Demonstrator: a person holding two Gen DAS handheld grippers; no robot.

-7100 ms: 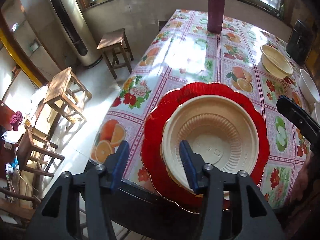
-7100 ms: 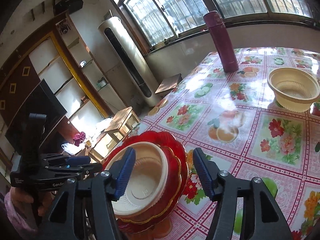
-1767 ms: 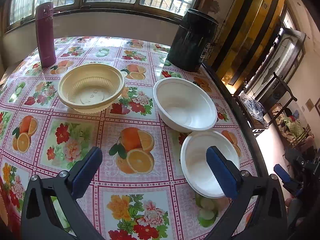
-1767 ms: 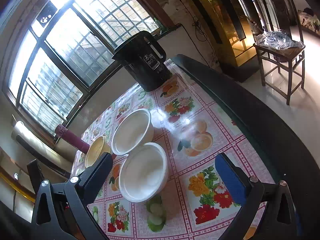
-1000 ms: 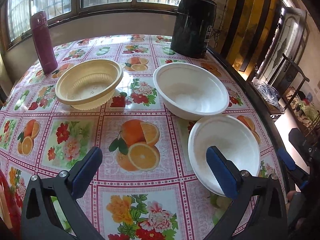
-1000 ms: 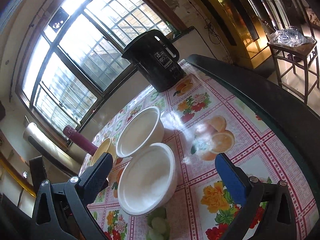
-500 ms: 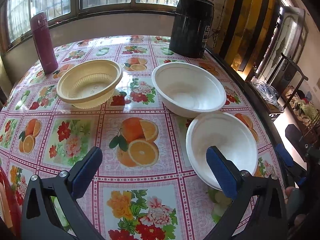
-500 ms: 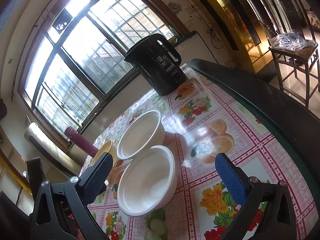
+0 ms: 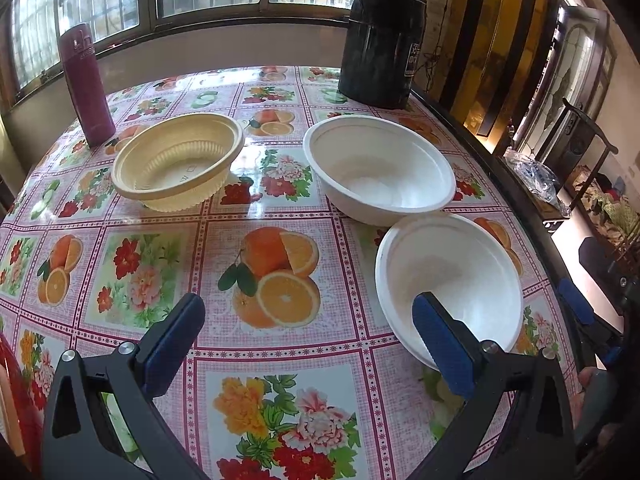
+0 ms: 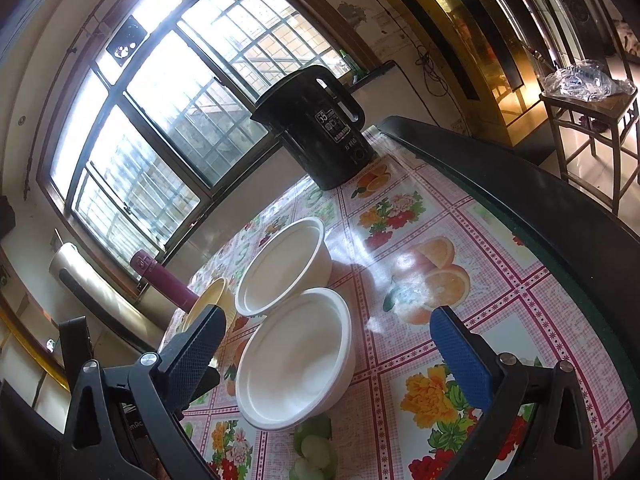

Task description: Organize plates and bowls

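Observation:
Two white bowls stand touching on the flowered tablecloth: a nearer one (image 9: 448, 280) (image 10: 296, 360) and a farther one (image 9: 380, 168) (image 10: 284, 266). A cream ribbed bowl (image 9: 178, 162) (image 10: 210, 304) stands to their left. A red plate's edge (image 9: 12, 392) shows at the far left bottom. My left gripper (image 9: 308, 344) is open and empty, low over the table, its right finger over the nearer white bowl's rim. My right gripper (image 10: 332, 360) is open and empty, with the nearer white bowl between its fingers in view; it also shows at the left wrist view's right edge (image 9: 576, 308).
A black kettle (image 9: 380, 46) (image 10: 316, 128) stands at the table's far right corner. A maroon flask (image 9: 86, 84) (image 10: 164, 280) stands far left near the windows. The table's dark edge (image 10: 540, 208) runs along the right. A wooden chair (image 10: 588, 120) stands beyond it.
Both grippers have crept slightly closer to the white bowls over the last second; both stay open. Earlier, I turned away from the red plate with the cream bowl on it.

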